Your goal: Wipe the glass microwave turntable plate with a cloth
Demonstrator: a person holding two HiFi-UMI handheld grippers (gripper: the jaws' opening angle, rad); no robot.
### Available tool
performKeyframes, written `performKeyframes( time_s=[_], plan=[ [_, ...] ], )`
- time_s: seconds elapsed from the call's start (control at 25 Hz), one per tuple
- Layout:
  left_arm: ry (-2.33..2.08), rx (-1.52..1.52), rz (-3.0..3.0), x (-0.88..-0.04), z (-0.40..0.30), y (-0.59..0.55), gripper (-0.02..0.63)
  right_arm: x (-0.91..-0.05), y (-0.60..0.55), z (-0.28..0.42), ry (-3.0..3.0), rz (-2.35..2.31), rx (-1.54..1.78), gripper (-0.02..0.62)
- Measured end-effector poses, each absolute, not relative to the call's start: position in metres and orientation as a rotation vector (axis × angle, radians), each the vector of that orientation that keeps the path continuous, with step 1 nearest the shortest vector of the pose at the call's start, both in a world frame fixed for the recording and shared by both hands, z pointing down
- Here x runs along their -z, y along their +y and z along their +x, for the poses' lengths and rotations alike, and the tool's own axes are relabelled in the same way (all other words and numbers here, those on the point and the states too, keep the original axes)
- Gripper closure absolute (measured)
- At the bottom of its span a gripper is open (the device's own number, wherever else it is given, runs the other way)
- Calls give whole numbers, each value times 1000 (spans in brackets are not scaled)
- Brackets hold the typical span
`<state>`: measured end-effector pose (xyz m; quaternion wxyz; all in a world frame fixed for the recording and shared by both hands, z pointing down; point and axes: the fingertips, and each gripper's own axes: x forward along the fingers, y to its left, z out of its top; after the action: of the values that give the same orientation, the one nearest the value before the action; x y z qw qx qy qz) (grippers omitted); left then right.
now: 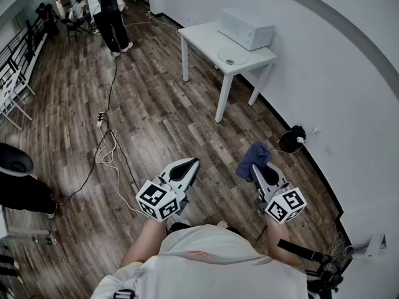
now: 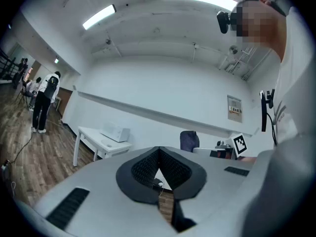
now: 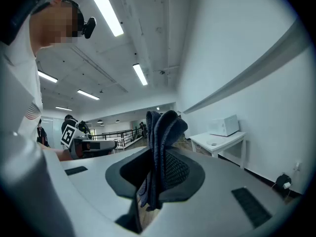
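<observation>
The glass turntable plate (image 1: pixel 229 56) lies on the front part of a white table (image 1: pixel 202 37), beside a white microwave (image 1: pixel 246 28), far ahead of me across the floor. My right gripper (image 1: pixel 255 166) is shut on a dark blue cloth (image 1: pixel 252 157), which sticks up in folds between its jaws (image 3: pixel 160 149). My left gripper (image 1: pixel 192 163) is shut with nothing in it, its pads meeting at the tips (image 2: pixel 159 149). Both grippers hang at waist height over the wooden floor. The table (image 3: pixel 217 141), the plate (image 3: pixel 213 143) and the microwave (image 3: pixel 223 125) are small in the right gripper view.
White and black cables (image 1: pixel 107 147) with a power strip trail over the floor to my left. A black plug and cable (image 1: pixel 292 138) sit by the right wall. People (image 1: pixel 110 8) stand at the far end of the room. A railing (image 1: pixel 19 48) runs along the left.
</observation>
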<state>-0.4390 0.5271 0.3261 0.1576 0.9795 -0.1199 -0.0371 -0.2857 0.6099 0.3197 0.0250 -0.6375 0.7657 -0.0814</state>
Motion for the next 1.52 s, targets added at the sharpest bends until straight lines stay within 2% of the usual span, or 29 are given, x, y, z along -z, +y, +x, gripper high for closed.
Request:
performKeyframes(
  time_s=[0.4,0.8,1.12,1.52],
  plan=[
    [-342,139,2751,-355,-499,489,595,-333,576,-347,2421,-2004,258,535],
    [-402,132,2735,-364,-510,450,595,-346,524,-358,2484,-1932,295,535],
    [-449,96,2751,-362,-465,402,595,-350,470,-311,2496,-1865,300,535],
    [-390,78,2795,-346,-342,336,595,-344,413,-188,2416,-1911,295,535]
  ],
)
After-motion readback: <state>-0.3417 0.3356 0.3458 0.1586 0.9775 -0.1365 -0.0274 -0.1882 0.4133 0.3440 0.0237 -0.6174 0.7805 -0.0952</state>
